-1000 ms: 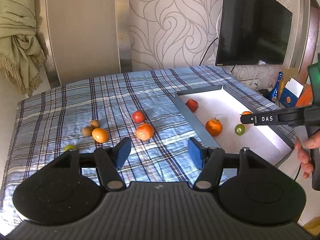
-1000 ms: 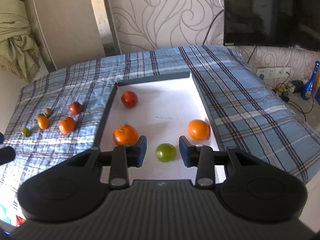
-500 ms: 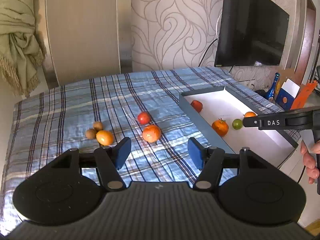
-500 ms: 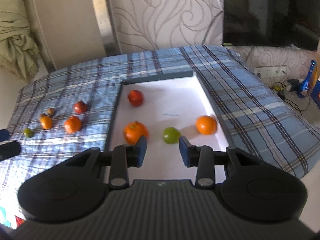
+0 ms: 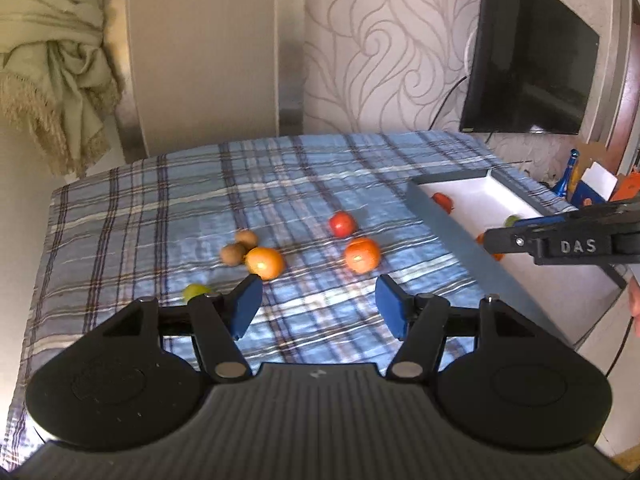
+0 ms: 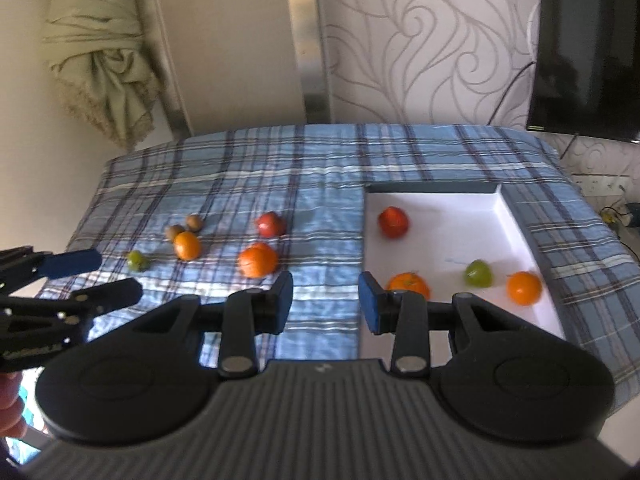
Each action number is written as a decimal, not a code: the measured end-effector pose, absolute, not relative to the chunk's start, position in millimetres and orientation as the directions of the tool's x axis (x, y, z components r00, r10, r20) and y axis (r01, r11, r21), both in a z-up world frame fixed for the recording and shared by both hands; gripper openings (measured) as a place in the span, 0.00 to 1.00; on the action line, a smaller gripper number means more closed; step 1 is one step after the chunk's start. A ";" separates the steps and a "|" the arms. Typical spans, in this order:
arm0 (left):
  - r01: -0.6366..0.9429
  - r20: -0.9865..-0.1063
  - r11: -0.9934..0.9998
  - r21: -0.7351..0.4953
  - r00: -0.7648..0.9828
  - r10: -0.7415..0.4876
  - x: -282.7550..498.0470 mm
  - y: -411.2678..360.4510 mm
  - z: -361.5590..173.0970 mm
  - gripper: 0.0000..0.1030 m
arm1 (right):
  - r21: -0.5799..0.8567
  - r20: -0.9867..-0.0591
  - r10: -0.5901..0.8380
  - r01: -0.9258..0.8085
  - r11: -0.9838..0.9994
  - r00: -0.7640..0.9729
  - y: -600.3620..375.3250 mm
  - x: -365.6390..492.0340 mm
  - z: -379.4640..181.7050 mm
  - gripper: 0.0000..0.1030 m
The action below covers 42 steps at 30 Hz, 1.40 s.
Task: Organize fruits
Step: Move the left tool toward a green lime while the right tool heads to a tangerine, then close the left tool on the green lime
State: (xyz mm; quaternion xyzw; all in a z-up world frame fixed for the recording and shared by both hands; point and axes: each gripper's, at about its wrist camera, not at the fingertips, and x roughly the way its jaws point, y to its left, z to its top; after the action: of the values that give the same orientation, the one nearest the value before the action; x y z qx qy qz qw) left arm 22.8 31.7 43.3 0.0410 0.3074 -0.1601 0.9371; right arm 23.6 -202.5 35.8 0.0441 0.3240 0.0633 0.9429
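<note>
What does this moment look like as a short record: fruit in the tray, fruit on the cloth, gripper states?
tray: four fruits, red, two orange, green
cloth: six fruits, red, two orange, two brown, green
left gripper: open, empty, above the cloth
right gripper: open, empty, over the tray's near left edge

**What the two wrist views keep out of sight**

In the left wrist view the tray's near wall (image 5: 460,236) and the right tongs' arm (image 5: 568,240) hide most of an orange (image 5: 496,255) and a green fruit (image 5: 511,221) inside. The left finger (image 5: 246,300) partly covers a small green fruit (image 5: 195,290) on the plaid cloth (image 5: 160,216). In the right wrist view a blurred orange (image 6: 408,282) sits behind the right finger (image 6: 372,302), perhaps stemmed. The television (image 6: 588,40) is cut by the frame.
</note>
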 end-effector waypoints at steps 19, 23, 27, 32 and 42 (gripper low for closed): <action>0.196 -0.607 0.978 0.068 0.786 -0.115 78.4 79.2 -4.3 0.66 | 0.108 -0.659 0.168 -0.129 0.986 0.733 -158.3 43.5 16.0 0.38; 0.177 -0.632 0.983 0.042 0.767 -0.111 99.3 85.6 -17.5 0.66 | 0.094 -0.663 0.152 -0.119 0.988 0.733 -159.2 40.1 18.3 0.38; 0.173 -0.644 0.984 0.035 0.757 -0.110 113.9 86.6 -26.8 0.64 | 0.082 -0.665 0.125 -0.094 0.992 0.736 -164.9 34.9 21.0 0.38; 0.190 -0.652 0.981 0.032 0.748 -0.123 126.2 83.5 -35.3 0.50 | 0.075 -0.665 0.098 -0.064 0.995 0.740 -172.4 29.2 22.9 0.38; 0.189 -0.669 0.982 0.008 0.731 -0.135 128.0 86.3 -39.4 0.45 | 0.063 -0.667 0.101 -0.079 0.995 0.738 -169.4 32.0 22.4 0.38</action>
State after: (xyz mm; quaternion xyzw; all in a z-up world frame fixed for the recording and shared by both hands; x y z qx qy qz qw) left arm 128.0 86.3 -39.4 0.0375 0.3562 -0.0872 0.9296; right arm 32.0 -169.4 22.4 0.0151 0.3585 0.0482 0.9322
